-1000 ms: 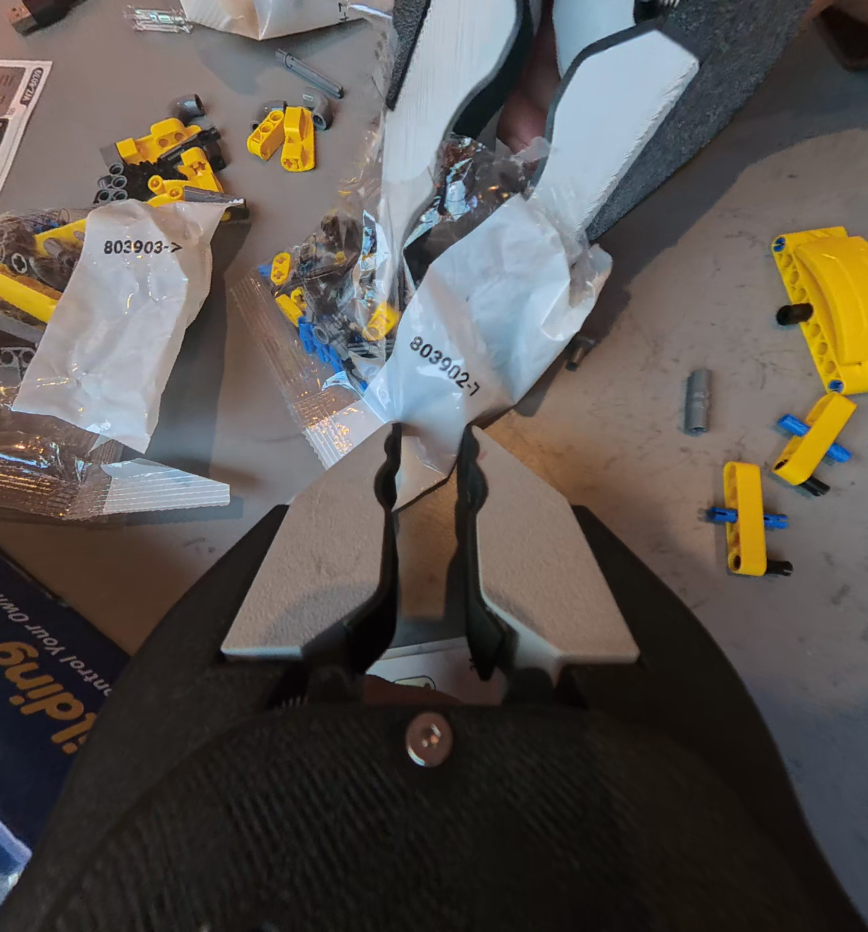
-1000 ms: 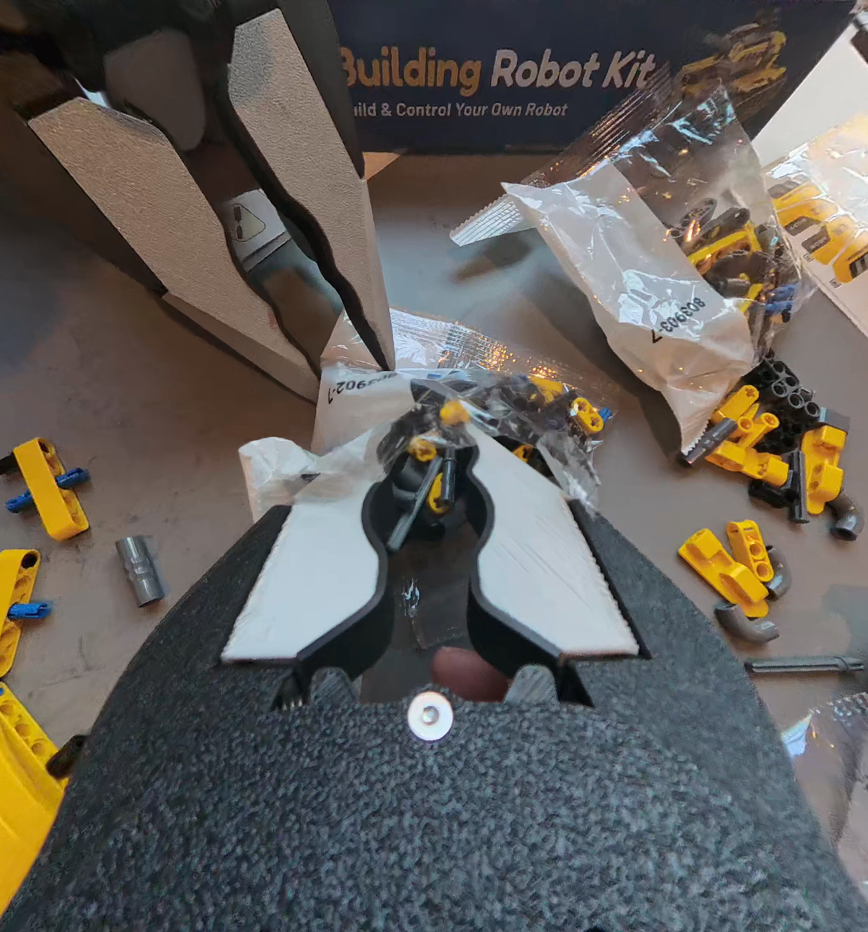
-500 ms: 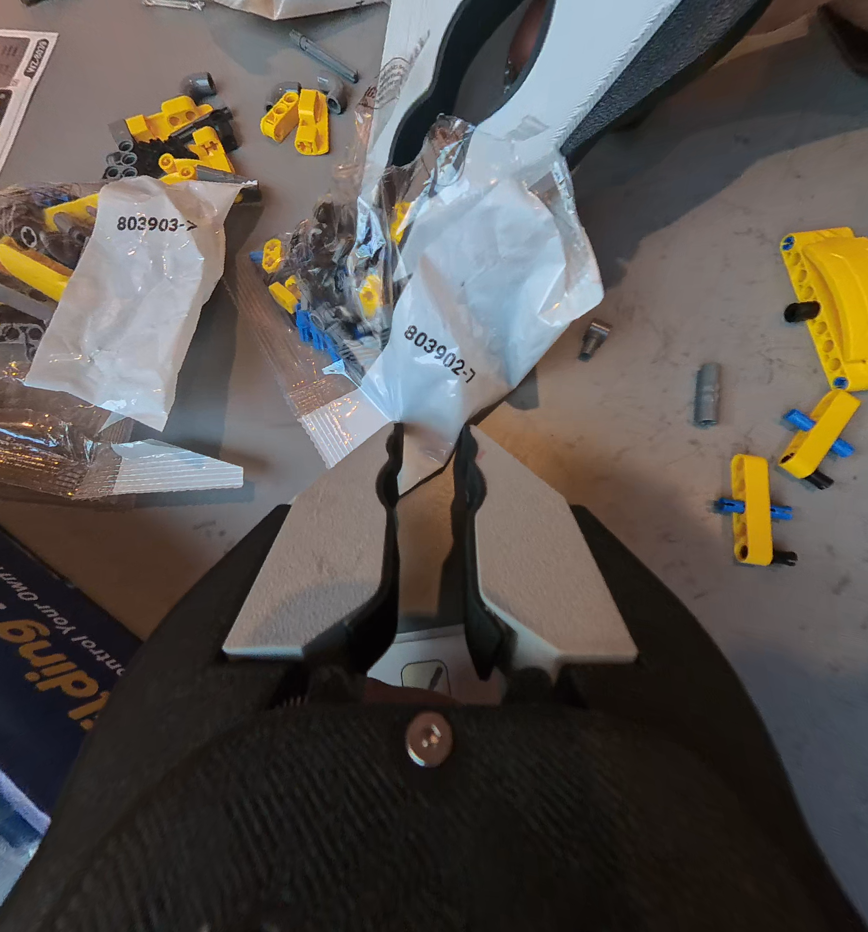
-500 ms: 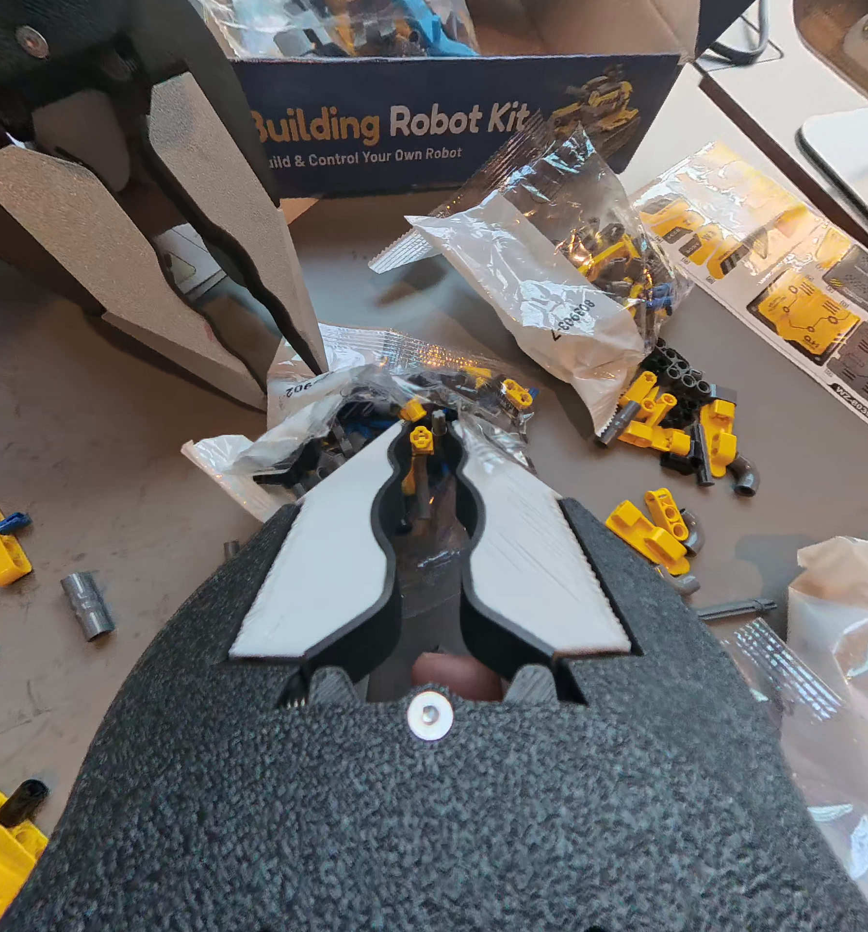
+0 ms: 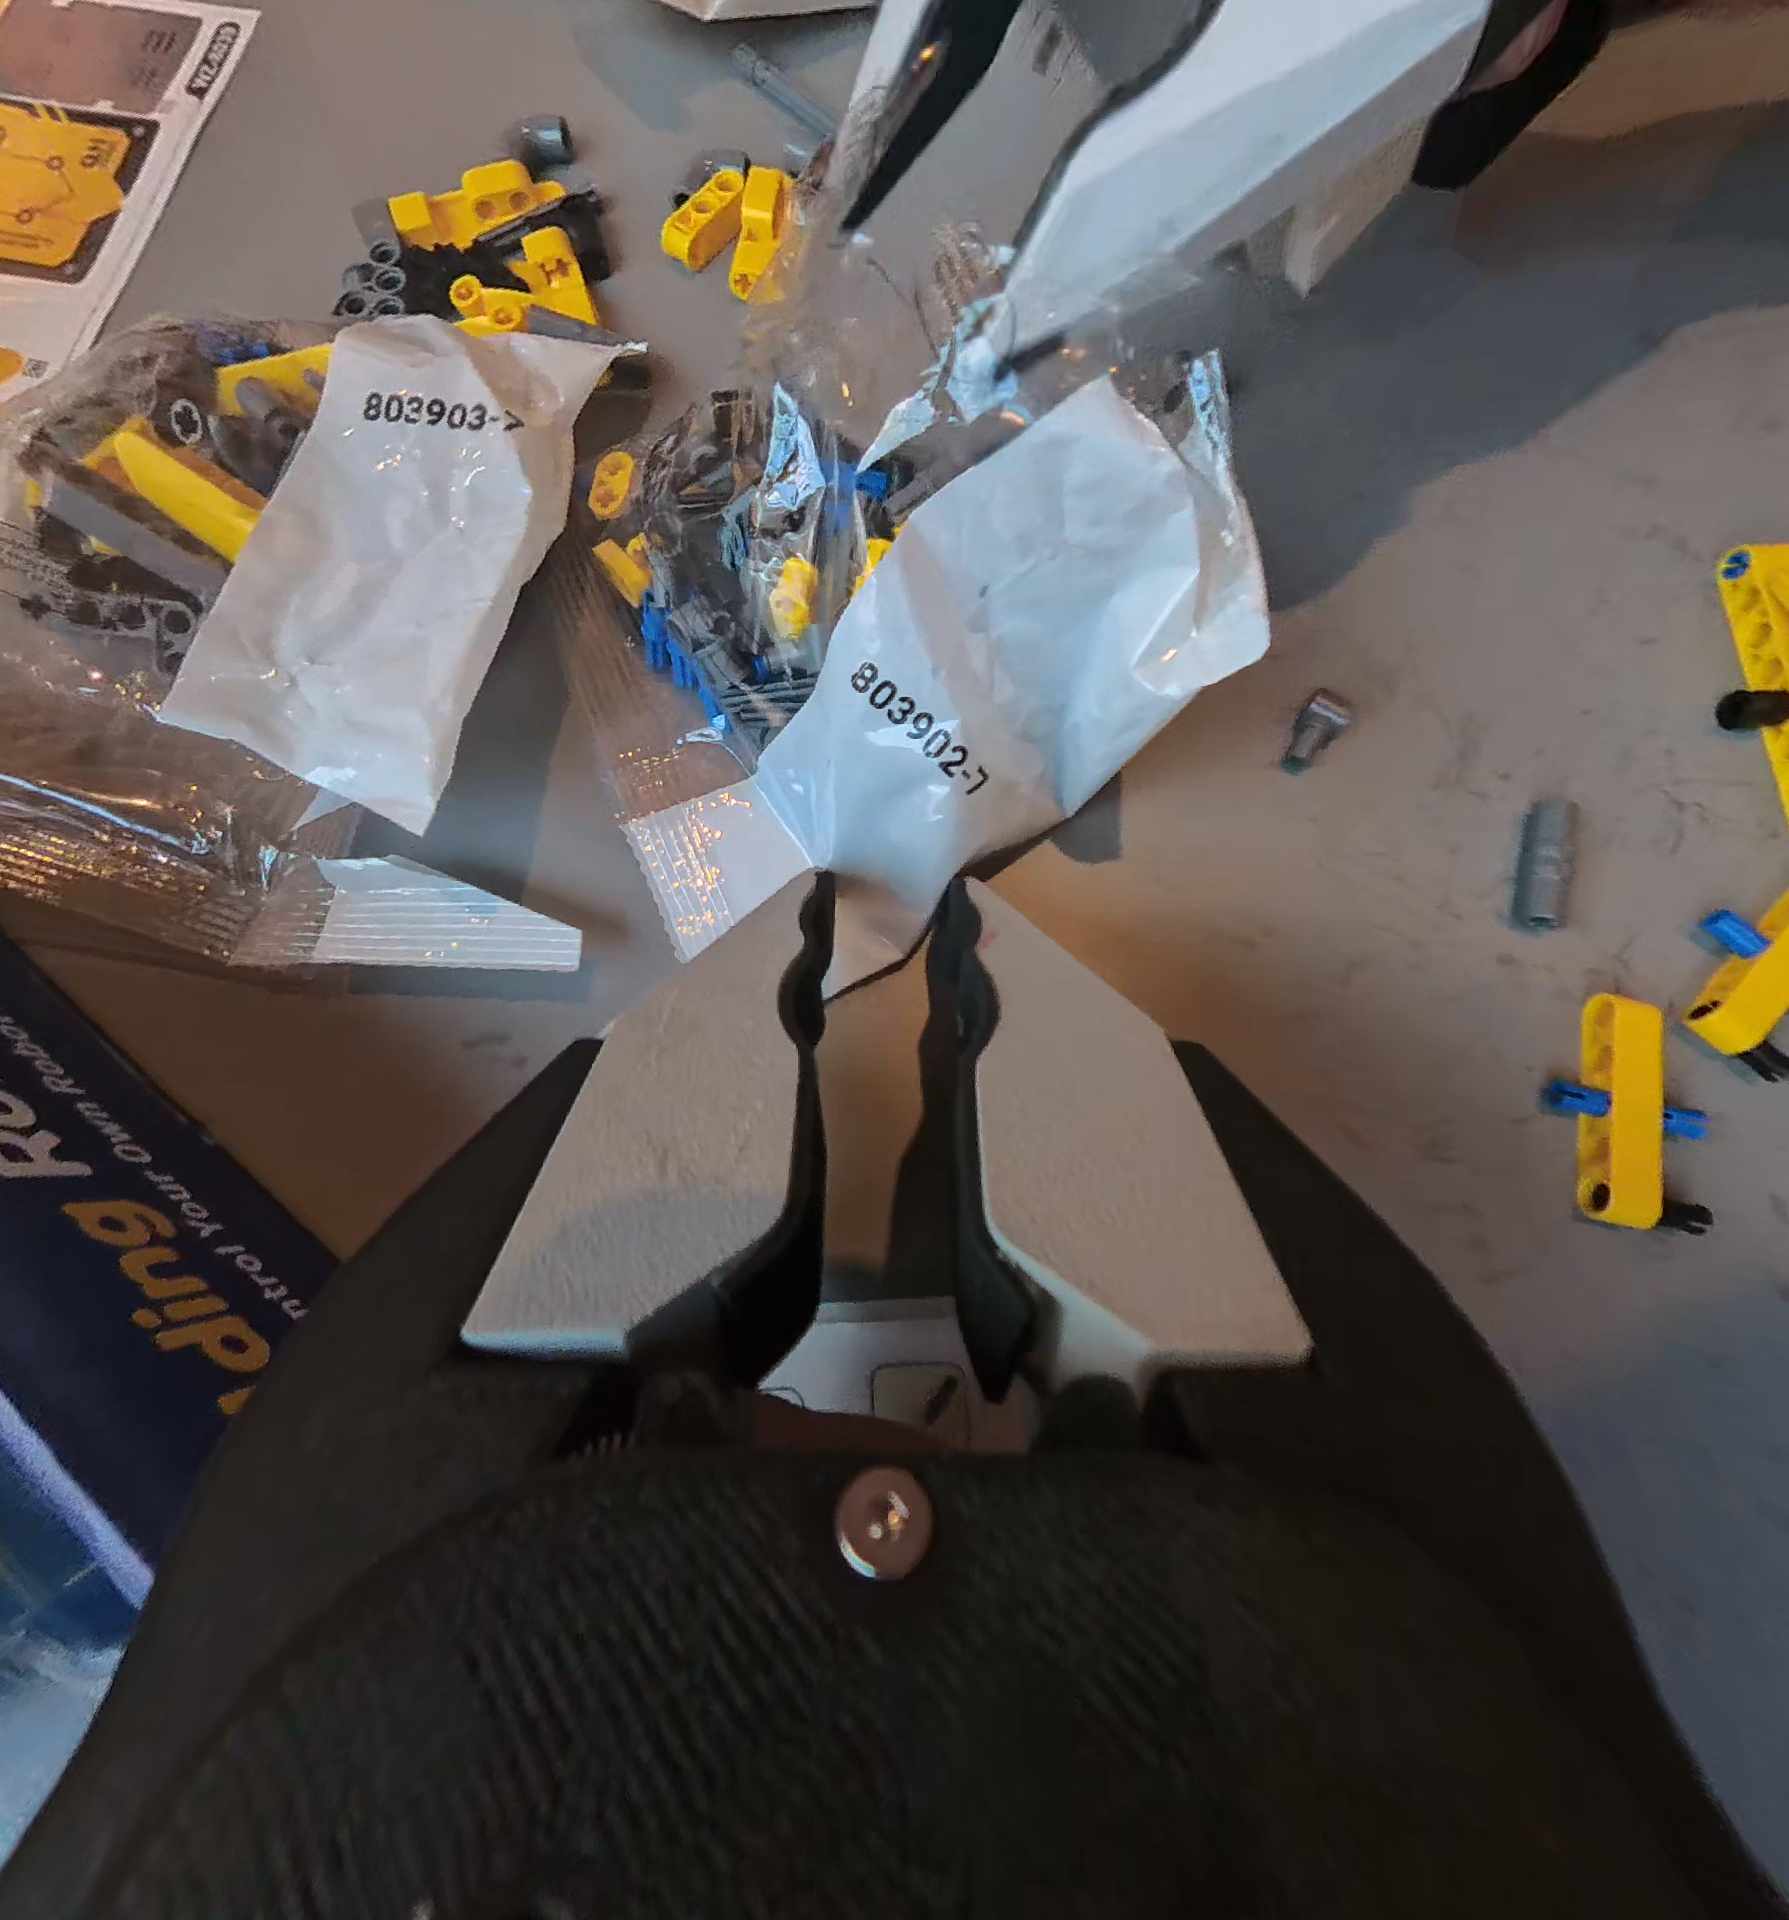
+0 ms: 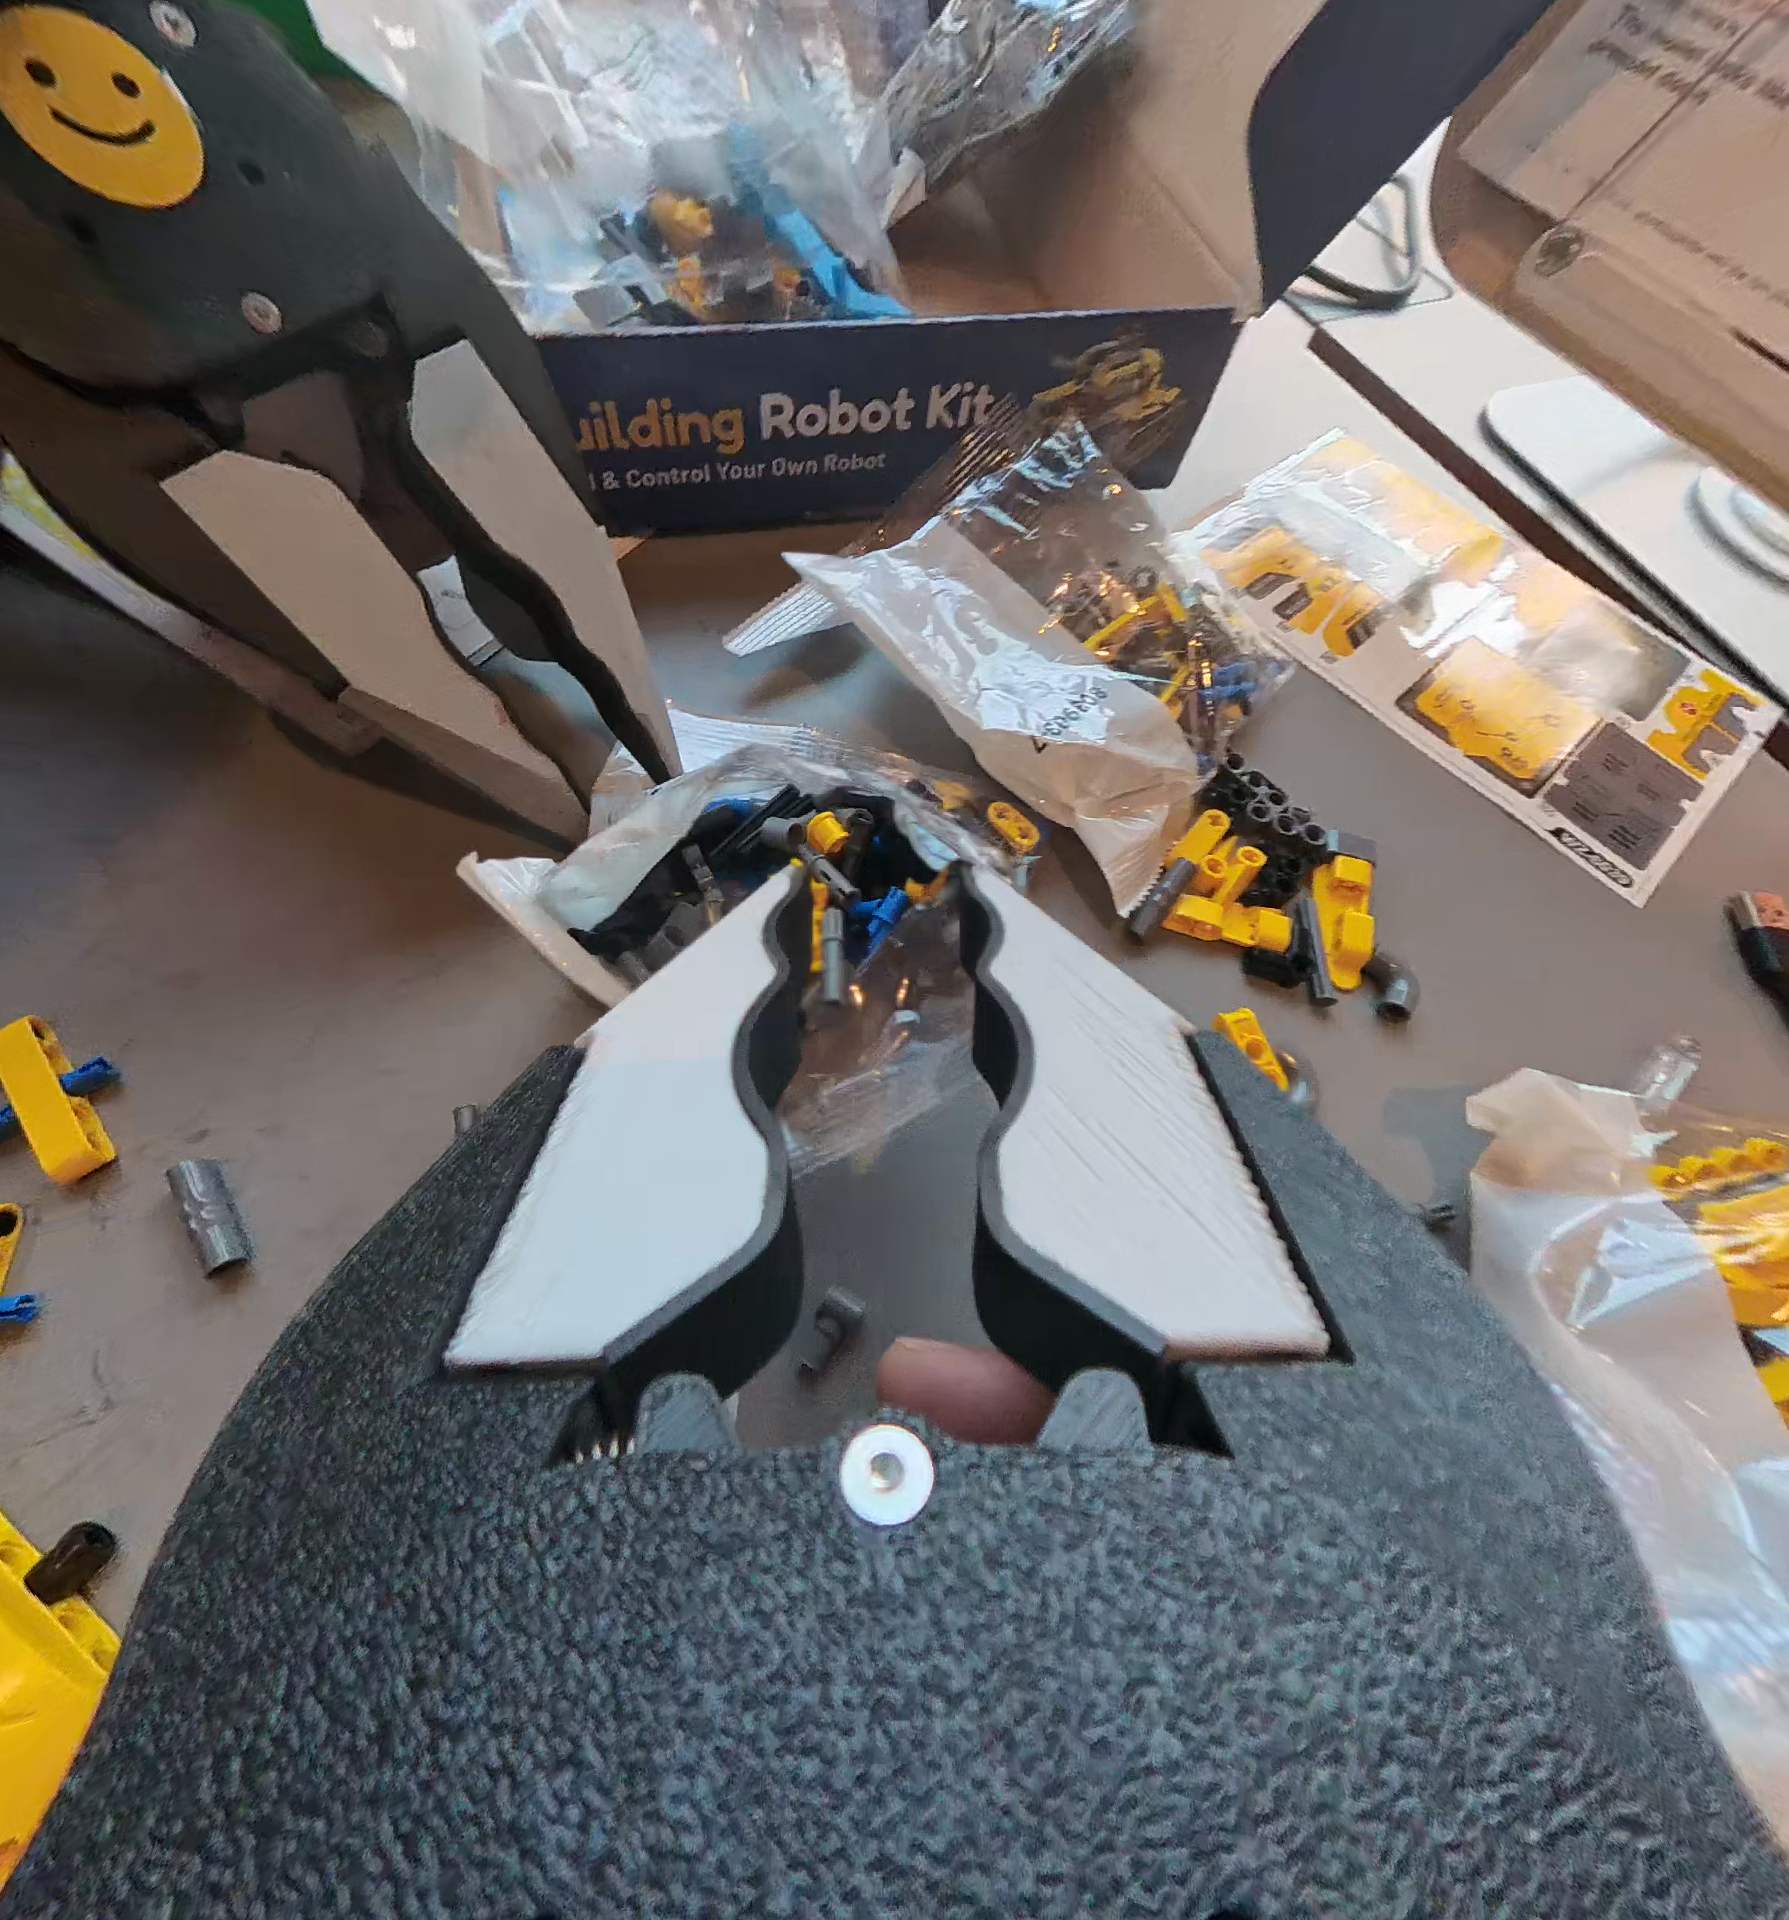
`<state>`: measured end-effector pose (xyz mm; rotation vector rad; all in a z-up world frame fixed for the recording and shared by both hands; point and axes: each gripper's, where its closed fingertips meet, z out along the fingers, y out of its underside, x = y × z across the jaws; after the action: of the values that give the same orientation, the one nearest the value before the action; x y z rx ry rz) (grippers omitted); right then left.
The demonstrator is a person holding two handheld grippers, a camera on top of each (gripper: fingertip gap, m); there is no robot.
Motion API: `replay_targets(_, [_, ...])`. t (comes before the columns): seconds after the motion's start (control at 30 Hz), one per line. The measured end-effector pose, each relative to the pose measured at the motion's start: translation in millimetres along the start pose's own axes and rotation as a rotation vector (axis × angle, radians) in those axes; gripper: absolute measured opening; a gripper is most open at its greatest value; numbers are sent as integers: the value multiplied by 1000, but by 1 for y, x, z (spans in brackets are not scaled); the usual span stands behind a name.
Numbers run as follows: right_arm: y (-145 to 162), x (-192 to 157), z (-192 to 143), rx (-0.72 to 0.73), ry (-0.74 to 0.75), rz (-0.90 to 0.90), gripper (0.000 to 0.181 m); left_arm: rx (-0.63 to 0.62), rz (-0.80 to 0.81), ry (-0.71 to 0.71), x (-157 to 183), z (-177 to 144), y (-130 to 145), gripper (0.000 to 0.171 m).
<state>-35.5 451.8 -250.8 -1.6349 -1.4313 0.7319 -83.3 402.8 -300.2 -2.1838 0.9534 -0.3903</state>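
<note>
- Left gripper (image 5: 890, 894) is clenched on the white corner of the parts bag (image 5: 1025, 623).
- Right gripper (image 6: 879, 878): jaws parted around the bag's clear film, and I can't tell if it's gripping.

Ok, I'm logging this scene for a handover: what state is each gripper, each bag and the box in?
Middle bag: crumpled, clear end looks torn open.
Left gripper: shut on that bag's white end.
Right gripper: open, that bag's clear end between its fingers.
Second bag: lying flat; seal unclear.
Box: open, bags inside.
</note>
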Motion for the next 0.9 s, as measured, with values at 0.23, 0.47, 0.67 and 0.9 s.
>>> replay_targets(0.23, [-15,28,-28,105,77,81,24,-1,6,5,-1,-4,0,21])
replay_targets(0.47, [-39,34,-54,248,80,127,15,139,-22,37,2,-32,-30,45])
replay_targets(0.67, [-67,2,-61,369,72,-53,0,348,-14,-384,-48,-55,-71,0])
replay_targets(0.9, [-108,-105,-45,462,28,-463,0,328,-71,-771,-87,-58,-68,0])
